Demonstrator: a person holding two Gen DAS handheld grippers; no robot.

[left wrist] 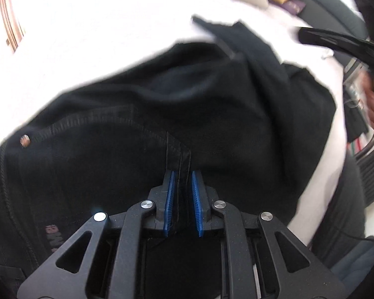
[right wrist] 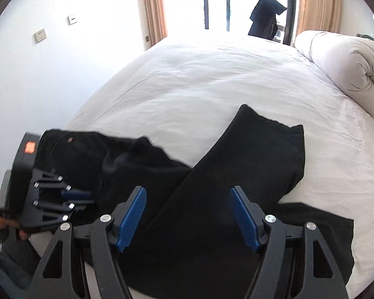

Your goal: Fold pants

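Beyond pants [right wrist: 249,174], seemingly bare bedsheet [right wrist: 199,82].

Pants [right wrist: 236,174] on bed [right wrist: 212,79]

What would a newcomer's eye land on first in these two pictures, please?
The black pants sprawl across the white bed, one leg angled toward the rolled duvet. The left hand-held gripper pinches a seam at the waistband, while the right hand-held gripper hangs open above the fabric.

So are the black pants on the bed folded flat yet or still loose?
Still loose. The black pants sprawl across the bed, legs angled apart, while the left gripper pinches the waistband.
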